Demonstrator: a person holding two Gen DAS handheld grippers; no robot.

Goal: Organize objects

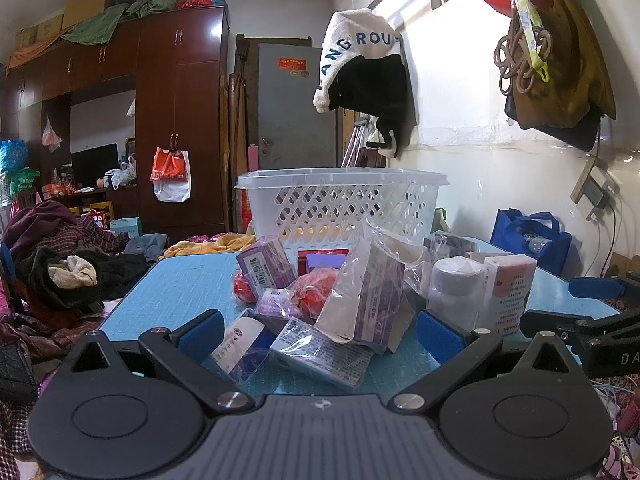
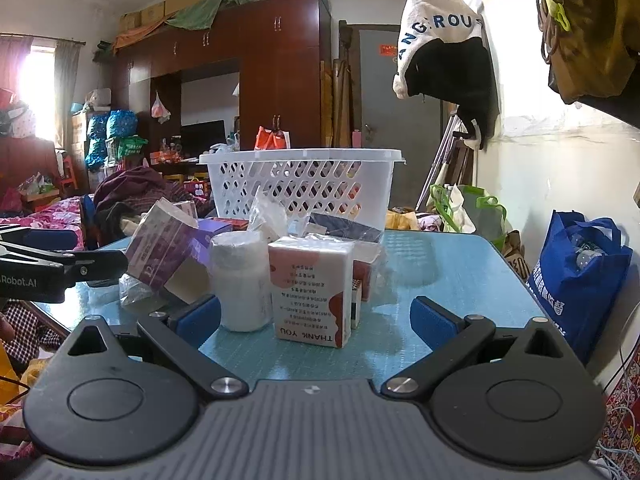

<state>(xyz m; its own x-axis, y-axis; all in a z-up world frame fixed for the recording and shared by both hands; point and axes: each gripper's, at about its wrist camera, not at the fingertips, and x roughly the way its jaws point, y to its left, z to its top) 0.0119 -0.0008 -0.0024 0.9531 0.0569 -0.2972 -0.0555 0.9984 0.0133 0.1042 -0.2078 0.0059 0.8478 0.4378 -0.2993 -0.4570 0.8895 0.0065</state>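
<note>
A pile of boxes and bags lies on the blue table, in front of a white perforated basket. My left gripper is open, low over the table's near edge, with a bagged purple box, a blue-and-white packet and a flat bagged box between its fingers. My right gripper is open around a white bottle and a pink-and-white "THANK YOU" box. The basket stands behind them.
The right gripper's arm shows in the left wrist view; the left one shows in the right wrist view. A blue tote bag stands right of the table by the wall. Clothes are heaped to the left.
</note>
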